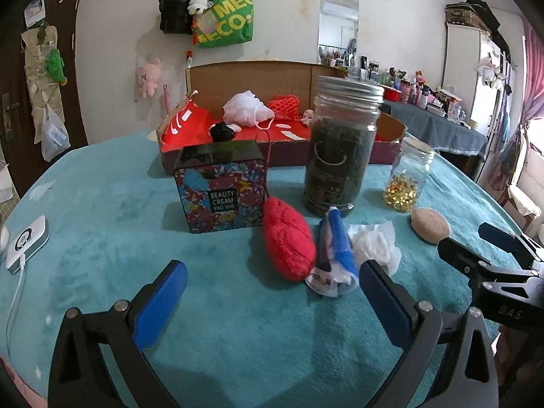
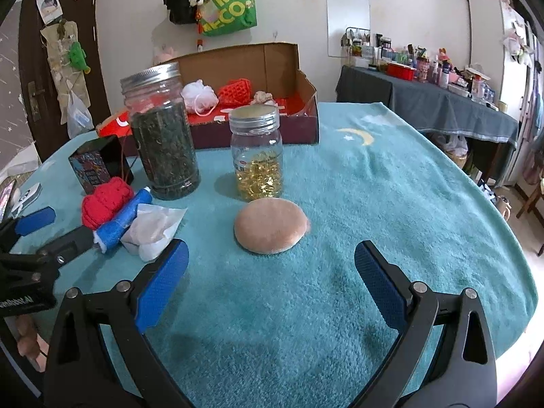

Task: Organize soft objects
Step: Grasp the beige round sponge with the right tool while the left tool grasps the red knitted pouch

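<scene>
Two tools wide open, empty | left tool [image 1: 272, 292] near red knit [image 1: 288, 238] | right tool [image 2: 270, 280] before beige puff [image 2: 270, 226]

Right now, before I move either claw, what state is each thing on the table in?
Left claw: open, empty.
Right claw: open, empty.
Tall jar: upright, lid on, dark contents.
Small jar: upright, lid on, partly filled with gold capsules.
Cardboard box: open, soft items inside.
Round puff: lying flat on the blanket.
Red knit item: on the blanket, outside the box.
Crumpled tissue: loose on the blanket.
</scene>
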`<state>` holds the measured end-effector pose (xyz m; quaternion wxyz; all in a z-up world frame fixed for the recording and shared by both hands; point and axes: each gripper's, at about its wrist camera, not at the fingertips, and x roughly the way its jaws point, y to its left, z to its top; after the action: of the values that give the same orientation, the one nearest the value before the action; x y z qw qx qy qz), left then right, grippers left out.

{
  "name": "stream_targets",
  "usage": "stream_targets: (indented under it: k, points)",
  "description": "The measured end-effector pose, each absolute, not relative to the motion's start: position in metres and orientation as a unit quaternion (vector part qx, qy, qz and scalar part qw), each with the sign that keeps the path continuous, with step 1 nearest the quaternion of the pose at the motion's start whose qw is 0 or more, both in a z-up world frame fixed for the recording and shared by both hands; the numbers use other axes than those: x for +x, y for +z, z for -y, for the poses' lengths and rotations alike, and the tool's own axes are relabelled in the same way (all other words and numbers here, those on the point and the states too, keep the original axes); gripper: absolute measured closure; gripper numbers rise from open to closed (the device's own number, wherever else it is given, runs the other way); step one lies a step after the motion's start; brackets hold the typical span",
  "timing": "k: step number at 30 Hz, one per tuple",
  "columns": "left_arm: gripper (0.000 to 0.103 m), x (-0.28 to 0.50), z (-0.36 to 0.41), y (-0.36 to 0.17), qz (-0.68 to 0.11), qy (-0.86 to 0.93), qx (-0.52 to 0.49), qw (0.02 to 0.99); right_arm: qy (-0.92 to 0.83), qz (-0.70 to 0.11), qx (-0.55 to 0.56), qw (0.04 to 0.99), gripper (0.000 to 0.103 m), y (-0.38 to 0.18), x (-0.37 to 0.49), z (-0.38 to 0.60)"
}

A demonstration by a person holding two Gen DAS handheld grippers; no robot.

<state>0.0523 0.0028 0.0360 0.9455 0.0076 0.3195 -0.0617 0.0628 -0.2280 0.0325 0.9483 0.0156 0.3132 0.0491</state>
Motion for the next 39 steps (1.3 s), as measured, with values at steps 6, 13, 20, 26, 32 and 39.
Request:
stream_targets:
  k: [6,13,20,26,32,39]
  points:
    - [0.0,0.068,-0.008,0.039,-0.332,-0.059,0.008,0.941,0.055,-0.331,0.013,0.942,0.003,0.034,0.08,0.229]
    - [0.017,0.089,-0.007,0.038,-0.355,-0.077,0.016,0.932,0.071,-0.369,-0.009,0.927,0.004,0.034,0.106,0.221]
    - [0.07,0.096,-0.003,0.032,-0.379,-0.14,-0.001,0.915,0.099,-0.392,-0.011,0.915,0.076,0.025,0.112,0.218]
    - [0.071,0.086,0.004,0.043,-0.369,-0.168,0.001,0.914,0.141,-0.373,-0.013,0.917,0.084,0.035,0.099,0.206]
    - [0.071,0.087,0.008,0.051,-0.359,-0.18,0.006,0.916,0.179,-0.361,-0.023,0.915,0.084,0.044,0.096,0.186]
    - [0.071,0.089,0.008,0.049,-0.361,-0.184,0.003,0.914,0.19,-0.367,-0.018,0.91,0.084,0.043,0.1,0.182]
